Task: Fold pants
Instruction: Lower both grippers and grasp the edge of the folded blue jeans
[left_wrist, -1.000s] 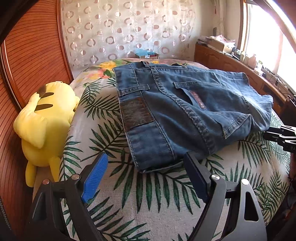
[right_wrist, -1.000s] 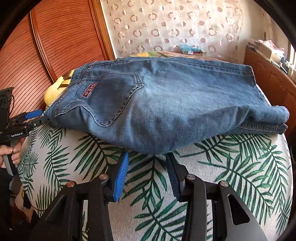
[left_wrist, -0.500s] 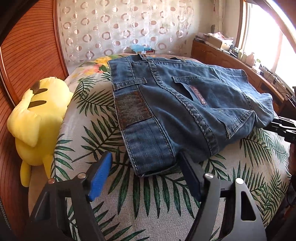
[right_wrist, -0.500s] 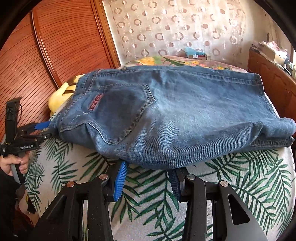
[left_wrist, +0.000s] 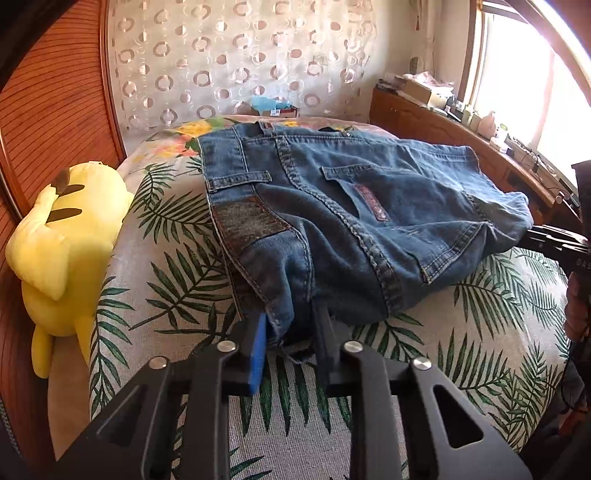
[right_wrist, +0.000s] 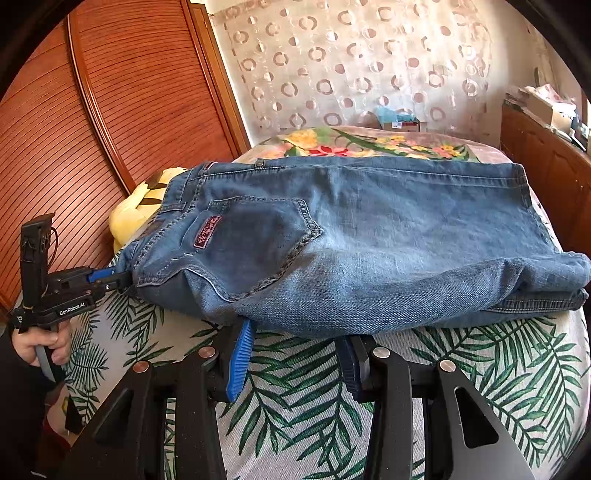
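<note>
Blue jeans (left_wrist: 351, 218) lie folded on a bed with a palm-leaf cover (left_wrist: 177, 280). My left gripper (left_wrist: 288, 325) is shut on the near corner of the waistband, which bunches up between its fingers. In the right wrist view the jeans (right_wrist: 369, 236) fill the middle. My right gripper (right_wrist: 295, 339) is open, its fingers at the near folded edge of the jeans with denim over the tips. The left gripper also shows in the right wrist view (right_wrist: 114, 280), pinching the waistband end. The right gripper shows at the right edge of the left wrist view (left_wrist: 554, 242).
A yellow plush toy (left_wrist: 62, 236) lies at the bed's left edge against a wooden slatted wall (right_wrist: 92, 110). A wooden sideboard (left_wrist: 443, 129) with clutter runs along the right under a window. A small box (left_wrist: 273, 107) sits behind the bed.
My left gripper moved forward and closed on the waistband corner, bunching the denim. My right gripper slid in to the jeans' near folded edge and stays open.
</note>
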